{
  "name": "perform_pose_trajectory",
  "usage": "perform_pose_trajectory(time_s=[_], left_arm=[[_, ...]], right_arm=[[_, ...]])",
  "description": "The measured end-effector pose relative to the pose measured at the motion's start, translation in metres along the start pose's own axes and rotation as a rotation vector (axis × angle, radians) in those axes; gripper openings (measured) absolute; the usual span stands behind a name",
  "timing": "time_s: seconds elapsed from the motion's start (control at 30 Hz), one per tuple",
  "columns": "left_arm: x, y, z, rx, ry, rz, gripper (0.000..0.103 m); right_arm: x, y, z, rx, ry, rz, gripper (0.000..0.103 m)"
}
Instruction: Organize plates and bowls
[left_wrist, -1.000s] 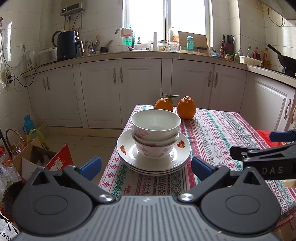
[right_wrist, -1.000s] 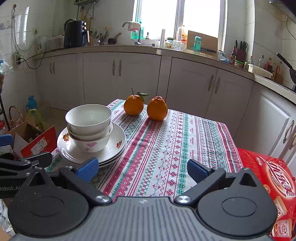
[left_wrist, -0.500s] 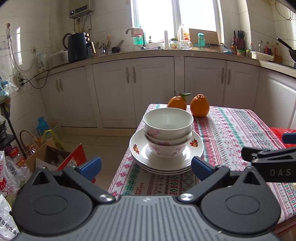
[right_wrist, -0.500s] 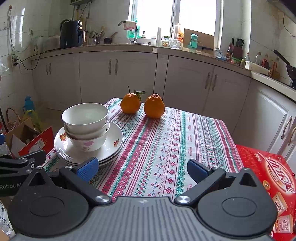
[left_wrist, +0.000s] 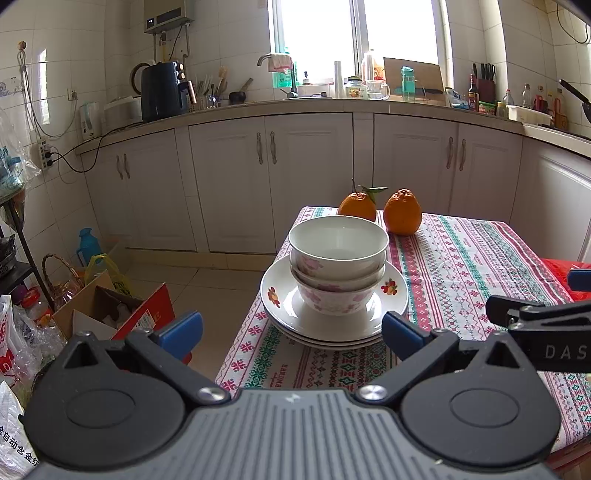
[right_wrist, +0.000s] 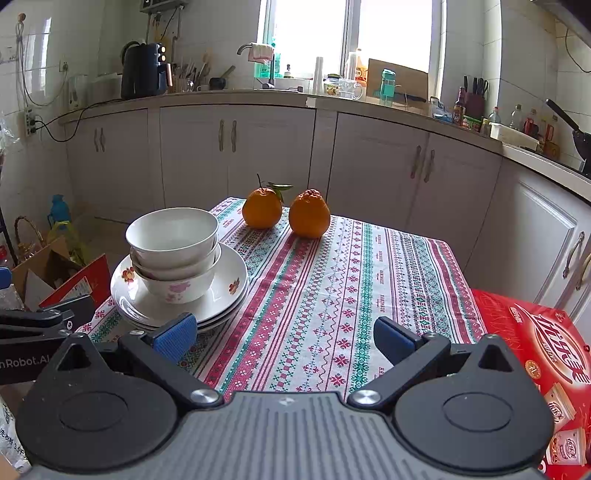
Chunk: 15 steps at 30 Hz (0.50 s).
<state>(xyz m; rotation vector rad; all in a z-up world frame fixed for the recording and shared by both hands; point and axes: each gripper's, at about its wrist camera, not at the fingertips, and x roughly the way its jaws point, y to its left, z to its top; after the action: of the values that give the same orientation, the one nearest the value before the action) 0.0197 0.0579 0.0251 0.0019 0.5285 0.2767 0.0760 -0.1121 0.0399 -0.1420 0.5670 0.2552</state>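
Left tongs (left_wrist: 291, 334): blue-padded fingers spread wide apart, nothing between them, held short of the worktop's near left corner. Right tongs (right_wrist: 283, 336): fingers likewise wide apart and empty, hovering over the near edge of the cloth. Each pair shows at the margin of the other's view.

Just ahead of the left tongs, a stack of white floral-print ceramic plates (left_wrist: 391, 291) sits on the worktop's near left corner. Nested white ceramic bowls with pink flower print (left_wrist: 338, 264) stand upright in the middle of the top plate, the upper bowl empty. From the right wrist view the stack lies to the left, with the left finger's blue pad in front of the plates' rim.

Worktop (right_wrist: 388, 266): covered in a white cloth with red and green cross-stitch-style bands. At its far end, two oranges (right_wrist: 309, 213) stand side by side, the left one with stem and leaf. A red printed carton (right_wrist: 535, 343) lies at the right edge.

Room: white-tiled kitchen, cream cabinets (left_wrist: 266, 177) under an L-shaped counter, bright window above the sink. A dark blue air fryer (left_wrist: 162, 90) stands on the counter at left. On the floor at left, an open cardboard box (left_wrist: 107, 306).
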Motion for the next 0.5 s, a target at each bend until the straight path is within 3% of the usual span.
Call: perform_pose_trajectory(time_s=[0.5], left_arm=[[-0.0005, -0.0024, 0.0024, 0.003, 0.004, 0.005, 0.102]], right_arm=[[-0.0030, -0.0016, 0.0004, -0.001, -0.007, 0.004, 0.103]])
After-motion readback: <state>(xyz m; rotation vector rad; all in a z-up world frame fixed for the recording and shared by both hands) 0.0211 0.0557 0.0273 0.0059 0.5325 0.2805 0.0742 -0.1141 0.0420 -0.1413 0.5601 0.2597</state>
